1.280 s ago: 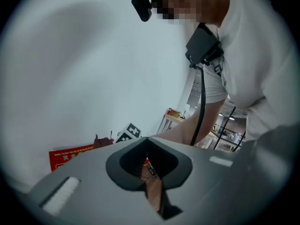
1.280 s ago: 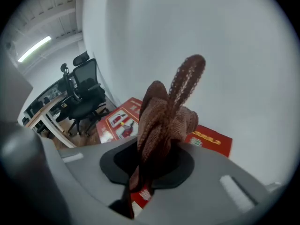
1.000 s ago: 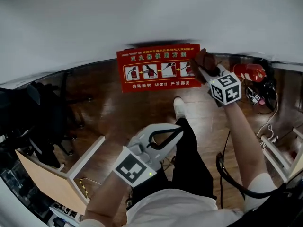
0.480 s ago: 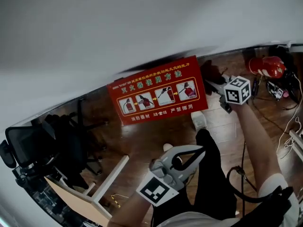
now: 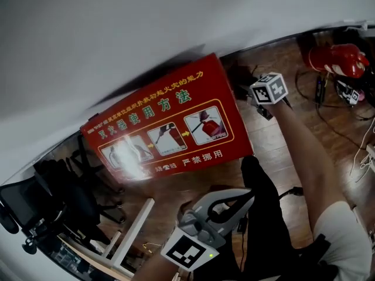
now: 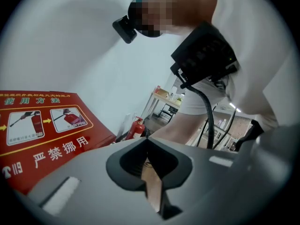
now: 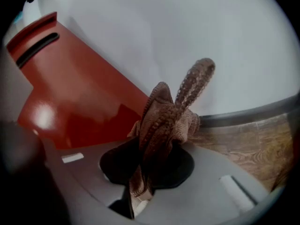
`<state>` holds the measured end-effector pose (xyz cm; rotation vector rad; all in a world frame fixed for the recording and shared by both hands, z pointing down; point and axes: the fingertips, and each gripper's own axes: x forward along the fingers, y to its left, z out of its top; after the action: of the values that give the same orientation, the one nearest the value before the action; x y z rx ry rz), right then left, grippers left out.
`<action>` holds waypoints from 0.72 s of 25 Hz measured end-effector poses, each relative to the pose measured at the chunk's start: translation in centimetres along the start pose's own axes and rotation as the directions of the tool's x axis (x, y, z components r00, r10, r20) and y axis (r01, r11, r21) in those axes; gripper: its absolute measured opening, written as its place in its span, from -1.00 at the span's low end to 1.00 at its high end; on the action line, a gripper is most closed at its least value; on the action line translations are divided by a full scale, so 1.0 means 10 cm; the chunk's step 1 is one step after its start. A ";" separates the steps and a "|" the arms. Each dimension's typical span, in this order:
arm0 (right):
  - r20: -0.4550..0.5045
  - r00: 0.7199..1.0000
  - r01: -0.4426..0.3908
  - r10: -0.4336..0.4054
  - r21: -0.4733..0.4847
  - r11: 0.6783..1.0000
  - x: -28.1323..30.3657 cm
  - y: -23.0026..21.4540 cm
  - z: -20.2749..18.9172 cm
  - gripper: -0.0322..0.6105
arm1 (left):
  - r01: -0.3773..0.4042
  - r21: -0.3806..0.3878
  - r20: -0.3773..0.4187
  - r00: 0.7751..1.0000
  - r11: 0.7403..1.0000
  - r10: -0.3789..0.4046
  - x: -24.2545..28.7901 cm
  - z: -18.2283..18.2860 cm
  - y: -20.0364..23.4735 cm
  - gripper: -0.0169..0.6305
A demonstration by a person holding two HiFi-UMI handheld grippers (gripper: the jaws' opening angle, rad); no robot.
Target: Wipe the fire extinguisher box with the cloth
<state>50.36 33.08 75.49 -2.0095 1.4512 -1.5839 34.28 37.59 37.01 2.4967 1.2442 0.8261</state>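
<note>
We log the right gripper (image 7: 140,172) (clamping brown cloth (image 7: 168,116)) gone off the fire extinguisher box (image 5: 170,122) top, past the desk's (image 5: 133,224) far corner: side next. Left gripper (image 6: 154,191) closed, empty.

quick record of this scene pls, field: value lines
box: red fire extinguisher box against the white wall, printed instruction panel facing the camera
right gripper: fingers shut on a brown cloth, at the box's right end
cloth touching box: cannot tell
left gripper: fingers together, nothing held, low near the person's body, away from the box
also in view: red fire extinguisher on the wooden floor, right of the box
</note>
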 end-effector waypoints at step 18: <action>0.046 0.993 0.114 -0.105 -0.293 0.949 -1.51 1.74 -0.43 -0.71 | -0.185 0.036 0.197 0.965 0.982 0.175 -1.18 -0.28 -0.37 -0.95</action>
<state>37.89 37.79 56.19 -2.3026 1.6768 -1.4406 24.54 30.38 33.19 2.6888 1.0001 0.5762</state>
